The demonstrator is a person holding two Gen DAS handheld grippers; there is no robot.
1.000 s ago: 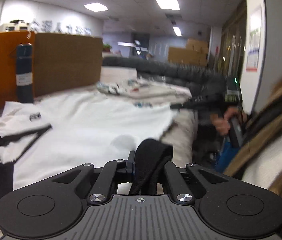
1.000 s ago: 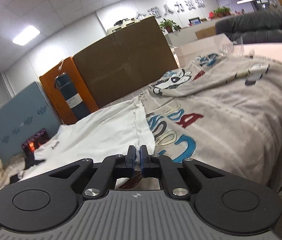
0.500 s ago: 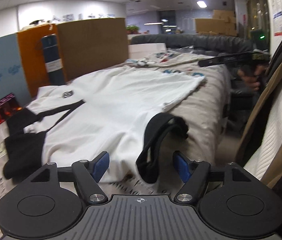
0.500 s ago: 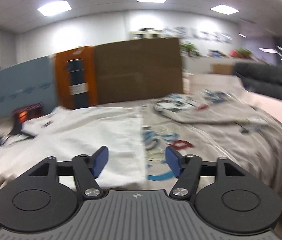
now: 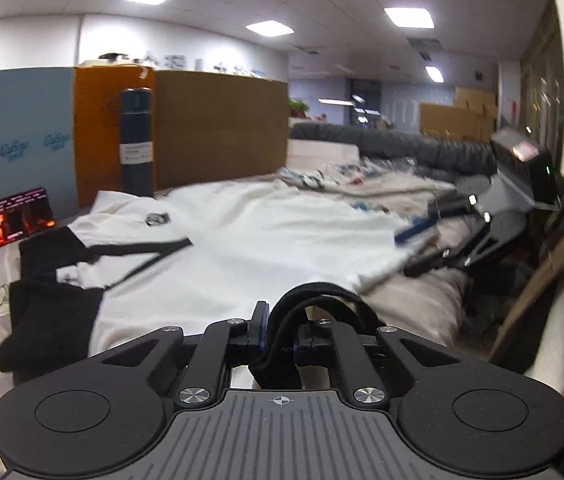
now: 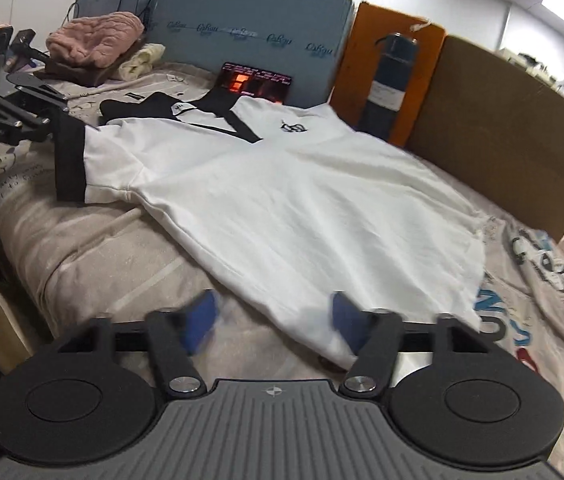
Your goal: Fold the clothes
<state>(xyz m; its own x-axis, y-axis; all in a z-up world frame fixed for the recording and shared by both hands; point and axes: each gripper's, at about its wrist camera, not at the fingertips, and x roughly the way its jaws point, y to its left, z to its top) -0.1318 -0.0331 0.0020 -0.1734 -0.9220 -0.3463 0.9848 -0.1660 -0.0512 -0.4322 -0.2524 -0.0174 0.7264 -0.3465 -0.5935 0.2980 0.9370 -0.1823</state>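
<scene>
A white T-shirt (image 6: pixel 290 184) with black collar and black sleeve cuffs lies spread on the bed, also seen in the left wrist view as the white T-shirt (image 5: pixel 241 248). My left gripper (image 5: pixel 279 336) is closing, its blue pads pinching the black sleeve cuff (image 5: pixel 314 300) that loops up between them. From the right wrist view the left gripper (image 6: pixel 37 122) holds that black sleeve cuff (image 6: pixel 69 160) at the bed's left edge. My right gripper (image 6: pixel 273 320) has its jaws apart and closing, and the shirt's bottom hem (image 6: pixel 322 336) lies between the pads, untouched.
A blue board (image 6: pixel 249 28), an orange board (image 6: pixel 362 76) and brown cardboard (image 6: pixel 502 128) stand behind the bed, with a dark bottle (image 6: pixel 390 84) and a glowing screen (image 6: pixel 255 82). A pink garment pile (image 6: pixel 93 38) sits far left. Printed cloth (image 6: pixel 550 272) lies at the right.
The left gripper opened, dropping the black cuff, then closed on it again. The right gripper let go of the shirt's edge, opened, rolled and swung round to the bottom hem.
</scene>
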